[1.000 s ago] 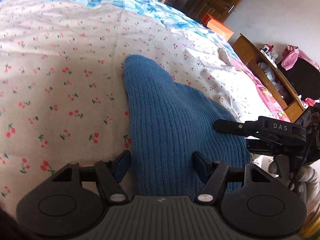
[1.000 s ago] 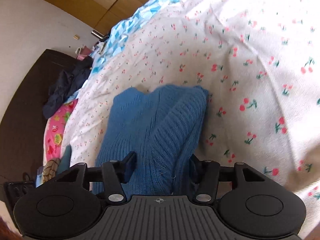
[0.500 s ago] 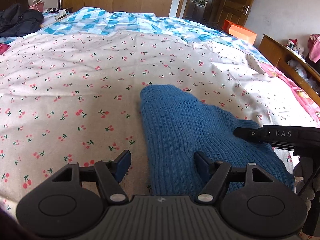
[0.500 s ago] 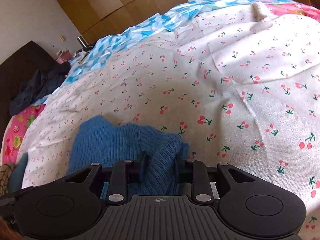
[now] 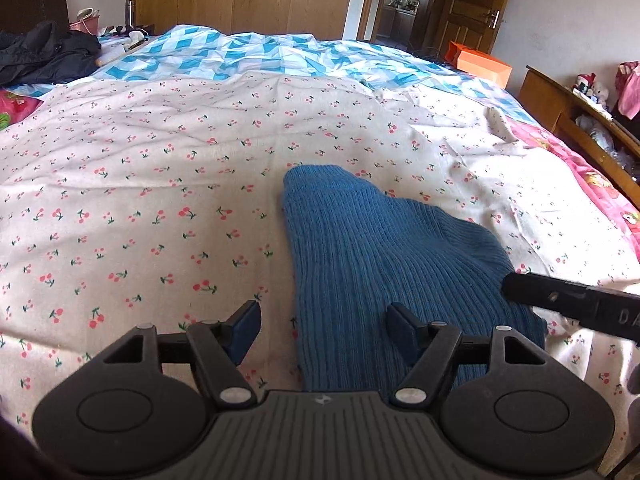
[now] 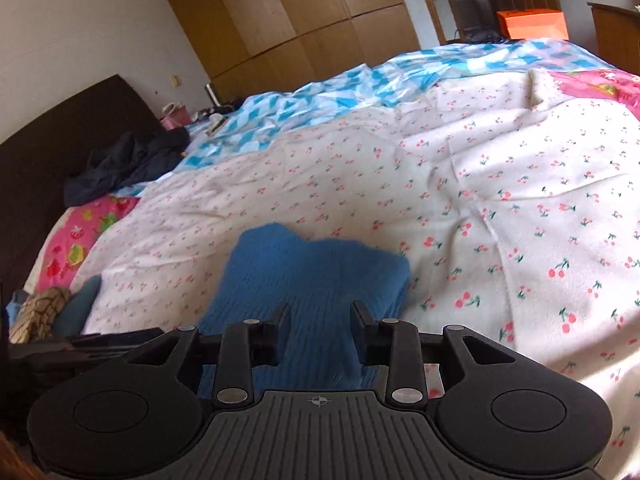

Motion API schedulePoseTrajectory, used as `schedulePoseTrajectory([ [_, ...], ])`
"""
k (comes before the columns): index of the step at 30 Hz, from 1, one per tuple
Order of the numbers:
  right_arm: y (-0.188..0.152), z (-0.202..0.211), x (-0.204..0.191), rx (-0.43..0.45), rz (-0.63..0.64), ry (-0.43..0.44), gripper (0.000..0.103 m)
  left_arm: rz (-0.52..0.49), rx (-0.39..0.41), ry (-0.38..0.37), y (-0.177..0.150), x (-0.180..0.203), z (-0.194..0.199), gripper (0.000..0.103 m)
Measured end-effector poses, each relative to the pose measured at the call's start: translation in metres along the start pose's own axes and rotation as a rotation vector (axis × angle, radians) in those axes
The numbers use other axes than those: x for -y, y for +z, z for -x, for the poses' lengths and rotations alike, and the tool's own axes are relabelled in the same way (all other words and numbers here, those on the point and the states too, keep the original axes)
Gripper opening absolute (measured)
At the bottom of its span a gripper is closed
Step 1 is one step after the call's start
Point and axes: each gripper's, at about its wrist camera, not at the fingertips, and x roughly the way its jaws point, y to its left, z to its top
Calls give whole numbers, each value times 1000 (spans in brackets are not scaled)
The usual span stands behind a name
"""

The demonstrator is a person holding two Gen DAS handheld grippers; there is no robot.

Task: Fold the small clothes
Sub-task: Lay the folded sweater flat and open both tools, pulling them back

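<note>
The blue sweater [image 5: 384, 264] lies folded on the cherry sheet [image 5: 140, 184]. The left gripper [image 5: 324, 320] is wide open over it. The right gripper [image 6: 320, 316] is open too, holding nothing

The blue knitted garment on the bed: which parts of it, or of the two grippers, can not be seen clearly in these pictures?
- Blue knitted garment: its near end is hidden behind the left gripper body in the left wrist view.
- Same garment in the right wrist view: motion blur hides the knit and any fold lines.
- Right gripper: in the left wrist view only one dark finger shows, cut off by the right edge.
</note>
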Motion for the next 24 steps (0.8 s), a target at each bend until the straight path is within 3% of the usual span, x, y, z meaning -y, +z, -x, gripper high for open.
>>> schedulePoseTrajectory([
  [4,-23,-18,-5,-84,45,-76,35,-19,-18,4,-15,8,3,74],
  [7,-17,-7,-6,-67,3,-75,35,-31,-6,14,-19,13,11,74],
  [12,-19,18,-24,-11,65,-83,39,-49,10,27,-24,16,19,74],
  [18,-41,2,-21,-111,76,-158,40,-60,-22,43,-33,16,15,75],
  [24,-48,18,-23,-85,66,-161,40,-69,-24,47,-39,19,16,76],
])
